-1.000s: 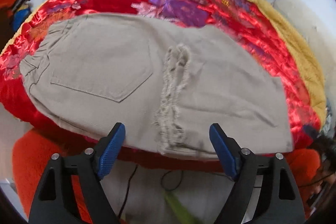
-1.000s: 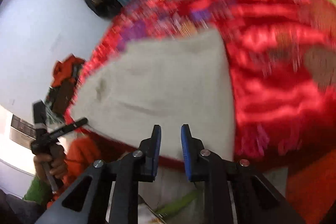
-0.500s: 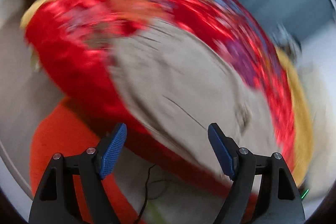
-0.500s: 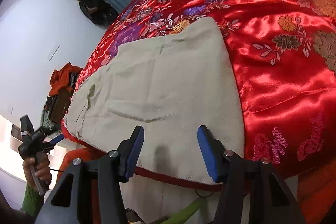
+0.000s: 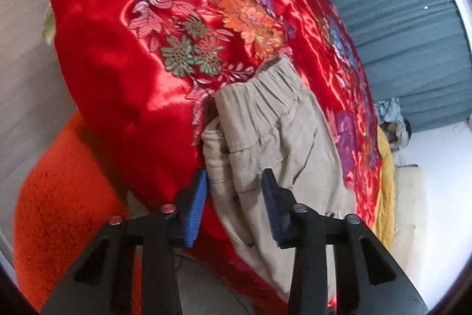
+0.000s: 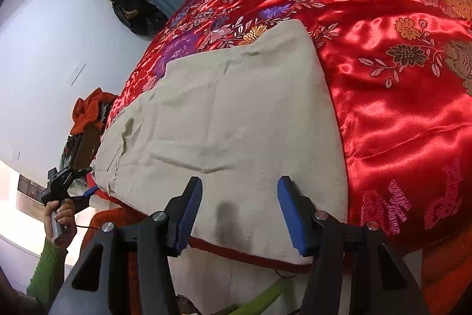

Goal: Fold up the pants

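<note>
The left gripper (image 5: 233,197), jaws apart, straddles the beige pants (image 5: 274,138) waistband at 6 o'clock; the right gripper (image 6: 240,211) is open over the folded end.

The left gripper (image 5: 233,198) has swung to the pants' (image 5: 274,138) waistband, jaws narrowed.

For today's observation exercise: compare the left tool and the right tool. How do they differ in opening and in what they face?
The left tool has a narrower gap and straddles the beige pants at the waistband end; the right tool gapes wider over the flat leg end. Both are open, with blue pads, above the red satin bedspread.
</note>
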`<state>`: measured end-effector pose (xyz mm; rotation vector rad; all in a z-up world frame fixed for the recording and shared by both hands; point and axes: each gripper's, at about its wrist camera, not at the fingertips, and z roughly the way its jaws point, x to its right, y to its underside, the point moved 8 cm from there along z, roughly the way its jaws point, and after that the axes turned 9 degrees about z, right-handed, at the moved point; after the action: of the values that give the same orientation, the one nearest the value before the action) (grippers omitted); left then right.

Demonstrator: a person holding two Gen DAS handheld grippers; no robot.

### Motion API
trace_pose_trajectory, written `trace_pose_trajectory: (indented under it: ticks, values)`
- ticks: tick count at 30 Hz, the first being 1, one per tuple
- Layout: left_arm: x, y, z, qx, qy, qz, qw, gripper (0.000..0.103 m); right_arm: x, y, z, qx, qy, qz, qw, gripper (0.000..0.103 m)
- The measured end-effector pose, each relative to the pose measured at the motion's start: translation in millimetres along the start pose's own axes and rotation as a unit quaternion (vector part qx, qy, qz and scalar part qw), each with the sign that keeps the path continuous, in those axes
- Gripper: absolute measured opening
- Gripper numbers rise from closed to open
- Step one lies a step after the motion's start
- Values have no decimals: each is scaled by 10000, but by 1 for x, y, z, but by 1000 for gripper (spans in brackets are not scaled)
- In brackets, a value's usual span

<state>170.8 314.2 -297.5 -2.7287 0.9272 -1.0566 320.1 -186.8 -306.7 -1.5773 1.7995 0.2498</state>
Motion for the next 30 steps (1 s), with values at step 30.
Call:
trace_pose_trajectory:
  ticks: [30]
  values:
    - [262, 70, -98, 1075, 436, 3752, 9197, 16, -3, -3, -6, 107, -329, 157, 9993, 54]
